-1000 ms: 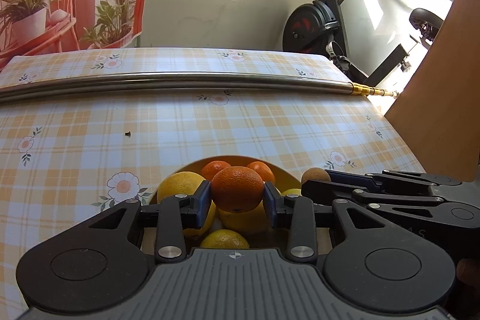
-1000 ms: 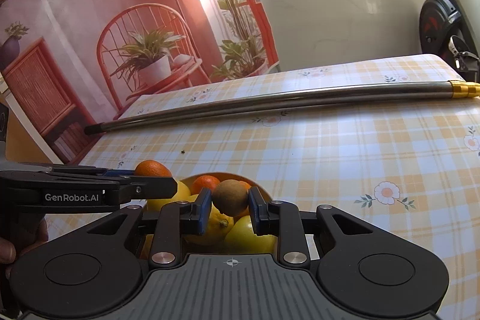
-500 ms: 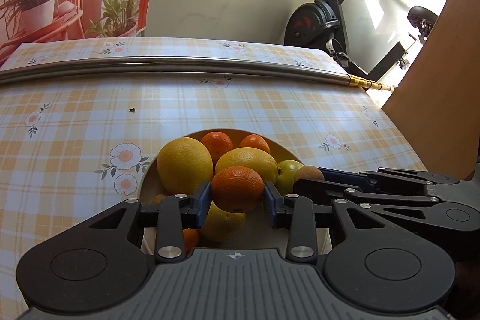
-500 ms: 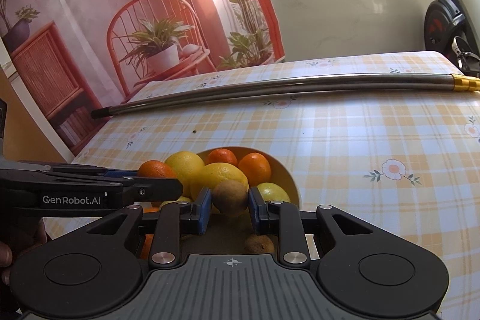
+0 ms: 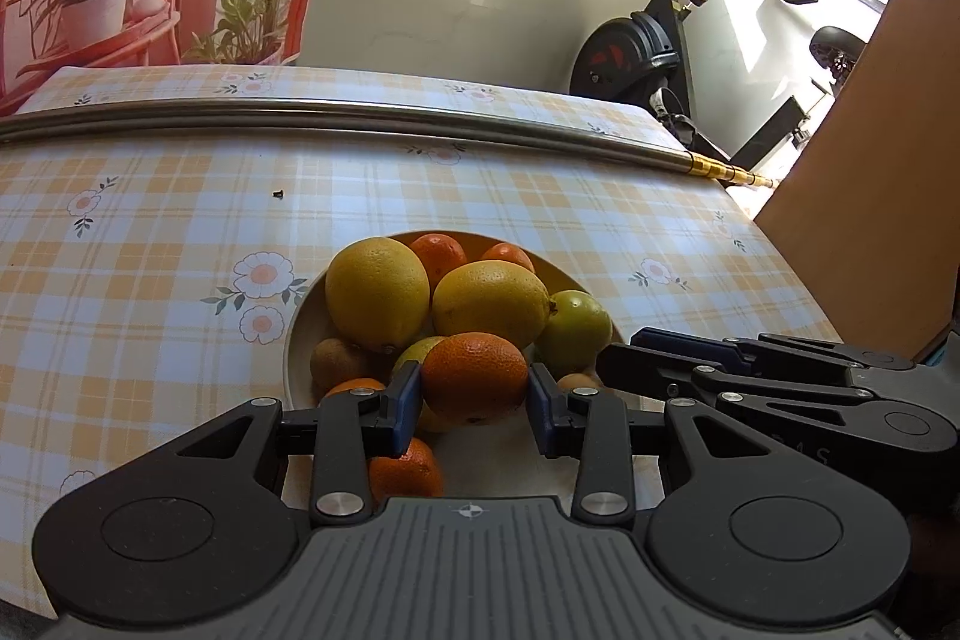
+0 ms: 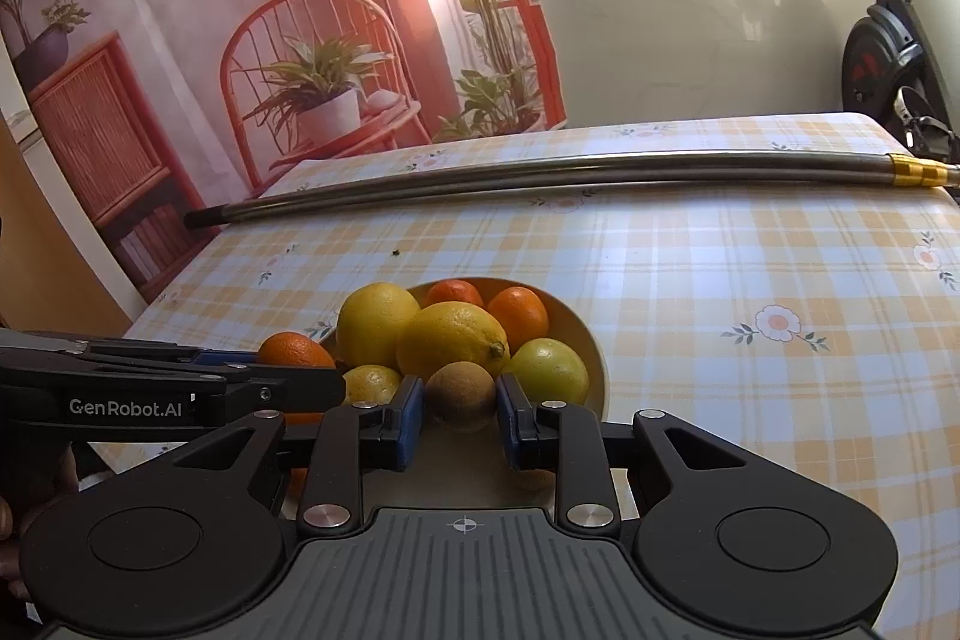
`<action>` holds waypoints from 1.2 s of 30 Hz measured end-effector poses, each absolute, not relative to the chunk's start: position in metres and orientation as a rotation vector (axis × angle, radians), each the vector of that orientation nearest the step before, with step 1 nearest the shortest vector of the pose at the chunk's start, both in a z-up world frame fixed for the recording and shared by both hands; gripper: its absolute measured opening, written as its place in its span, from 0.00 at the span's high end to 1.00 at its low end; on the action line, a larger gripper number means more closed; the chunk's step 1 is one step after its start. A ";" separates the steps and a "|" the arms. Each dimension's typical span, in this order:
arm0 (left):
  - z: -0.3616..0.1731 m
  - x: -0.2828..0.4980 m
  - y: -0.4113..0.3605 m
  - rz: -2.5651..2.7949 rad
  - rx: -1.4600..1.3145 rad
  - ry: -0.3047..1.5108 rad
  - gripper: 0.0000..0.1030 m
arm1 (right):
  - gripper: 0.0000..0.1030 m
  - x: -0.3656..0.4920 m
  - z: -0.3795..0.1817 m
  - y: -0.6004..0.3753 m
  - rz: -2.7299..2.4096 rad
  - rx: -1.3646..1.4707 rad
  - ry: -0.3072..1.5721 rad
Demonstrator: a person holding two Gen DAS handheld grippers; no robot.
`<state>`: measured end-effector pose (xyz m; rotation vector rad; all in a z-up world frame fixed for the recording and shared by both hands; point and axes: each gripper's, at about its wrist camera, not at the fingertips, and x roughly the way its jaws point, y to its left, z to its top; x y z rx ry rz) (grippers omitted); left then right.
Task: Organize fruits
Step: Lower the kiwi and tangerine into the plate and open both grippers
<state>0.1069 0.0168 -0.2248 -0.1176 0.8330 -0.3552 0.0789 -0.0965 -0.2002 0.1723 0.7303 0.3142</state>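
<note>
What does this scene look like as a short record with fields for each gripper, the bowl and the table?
left gripper: shut on a round orange fruit
right gripper: shut on a brown fuzzy kiwi
bowl: cream round bowl holding yellow lemons, small oranges and a green-yellow citrus
table: orange-checked floral tablecloth; long steel pole lying across the far side

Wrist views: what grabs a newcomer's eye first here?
The bowl piled with lemons and oranges, low in the middle of both views on the checked tablecloth. Just in front of it, the left gripper is shut on an orange and the right gripper on a kiwi. Behind, a long metal pole lies across the table.
</note>
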 end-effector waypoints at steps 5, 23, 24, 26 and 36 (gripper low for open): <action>-0.232 0.109 0.018 -0.350 -0.119 0.857 0.62 | 0.76 0.077 -0.208 -0.097 0.313 0.171 0.747; -0.241 0.111 -0.002 -0.427 -0.025 0.865 0.62 | 0.76 0.083 -0.222 -0.109 0.256 0.202 0.751; -0.242 0.110 -0.004 -0.433 -0.021 0.868 0.62 | 0.75 0.083 -0.222 -0.111 0.250 0.205 0.751; -0.244 0.109 -0.008 -0.445 -0.011 0.878 0.62 | 0.75 0.082 -0.223 -0.112 0.239 0.207 0.750; -0.252 0.106 -0.017 -0.461 0.034 0.908 0.62 | 0.75 0.082 -0.224 -0.115 0.232 0.212 0.749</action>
